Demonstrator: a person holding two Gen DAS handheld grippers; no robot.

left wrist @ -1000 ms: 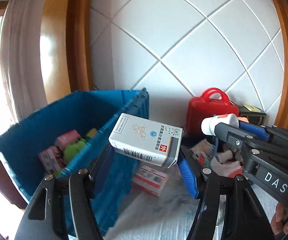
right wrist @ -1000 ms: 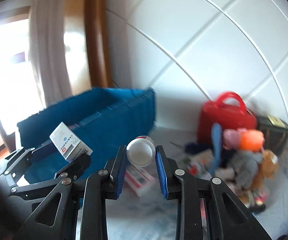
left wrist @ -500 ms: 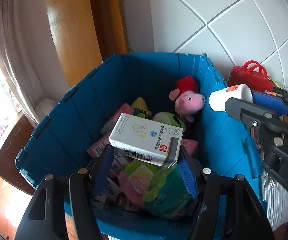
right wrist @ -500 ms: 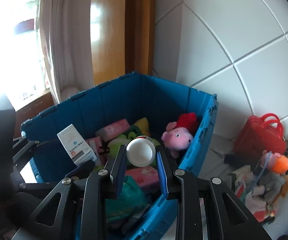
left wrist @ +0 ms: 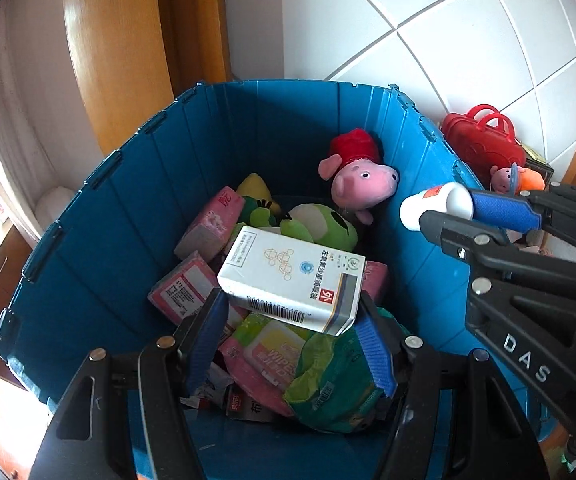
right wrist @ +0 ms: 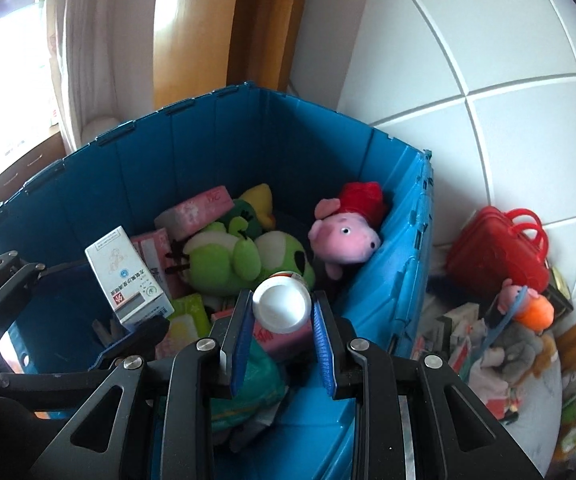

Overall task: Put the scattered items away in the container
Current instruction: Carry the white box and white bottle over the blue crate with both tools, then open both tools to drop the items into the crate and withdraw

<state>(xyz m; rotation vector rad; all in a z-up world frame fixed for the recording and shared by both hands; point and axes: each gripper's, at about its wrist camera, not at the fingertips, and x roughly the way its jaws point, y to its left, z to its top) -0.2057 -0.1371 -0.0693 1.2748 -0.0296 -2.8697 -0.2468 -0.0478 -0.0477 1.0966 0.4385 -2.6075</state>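
Note:
My left gripper [left wrist: 292, 320] is shut on a white medicine box [left wrist: 292, 278] and holds it above the inside of the blue crate [left wrist: 128, 184]. The box also shows in the right wrist view [right wrist: 128, 276]. My right gripper [right wrist: 282, 320] is shut on a small white bottle [right wrist: 283, 306] with a red label, over the crate's near right side; the bottle shows in the left wrist view [left wrist: 436, 204] too. The crate [right wrist: 392, 216] holds a pink pig plush [left wrist: 362, 182], green plush toys [right wrist: 240, 258], pink packs and a green bag [left wrist: 336, 384].
To the right of the crate, on the white surface, lie a red toy case [right wrist: 500, 252], a small pig plush with an orange body [right wrist: 528, 304], a grey plush and several boxes. A tiled wall stands behind. A wooden frame and a curtain are at the left.
Both grippers moved left from the pile to above the crate, carrying the box and the bottle. In the last half second they came closer over the crate's inside.

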